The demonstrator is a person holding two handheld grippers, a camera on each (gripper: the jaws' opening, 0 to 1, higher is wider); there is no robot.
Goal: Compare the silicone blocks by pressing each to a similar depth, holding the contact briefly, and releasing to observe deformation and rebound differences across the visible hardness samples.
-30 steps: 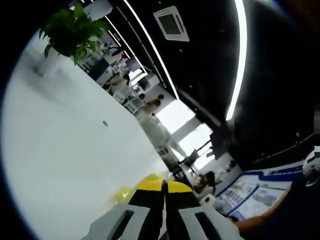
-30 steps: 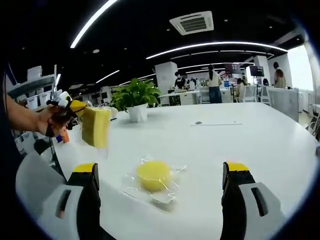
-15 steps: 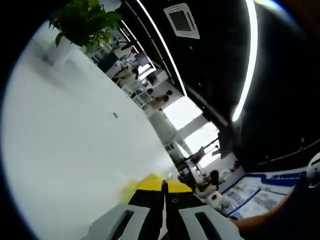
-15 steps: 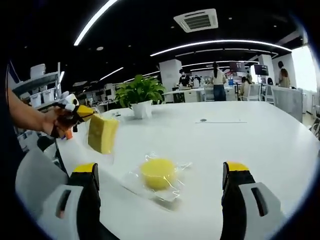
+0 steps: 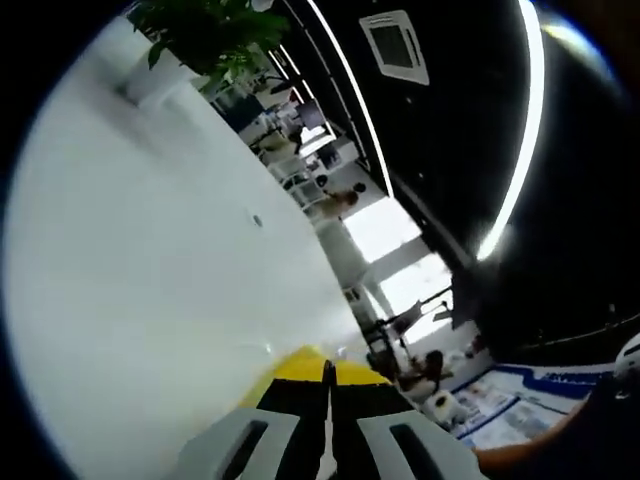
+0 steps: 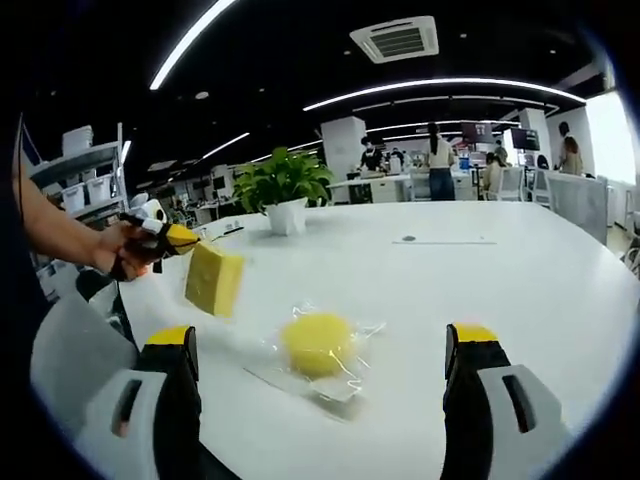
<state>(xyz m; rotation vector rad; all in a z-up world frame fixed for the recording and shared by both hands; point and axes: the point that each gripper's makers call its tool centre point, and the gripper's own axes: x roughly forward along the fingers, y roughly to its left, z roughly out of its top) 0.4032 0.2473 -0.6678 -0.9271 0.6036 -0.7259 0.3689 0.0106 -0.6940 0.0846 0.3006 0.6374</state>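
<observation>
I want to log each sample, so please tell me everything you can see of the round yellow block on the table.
The round block is a yellow, domed disc with a soft, matte look. It lies flat on the white table, wrapped in a crinkled clear bag that spreads out around it. Nothing else touches it. It sits ahead of the open right gripper, between the lines of its jaws, below and to the right of the square block held up in the left gripper.

Over the last second the left gripper [image 6: 183,240] has carried the rectangular yellow silicone block [image 6: 214,280] lower and rightward, tilting it, closer to the white table [image 6: 480,280] and the wrapped round yellow block [image 6: 318,343].
</observation>
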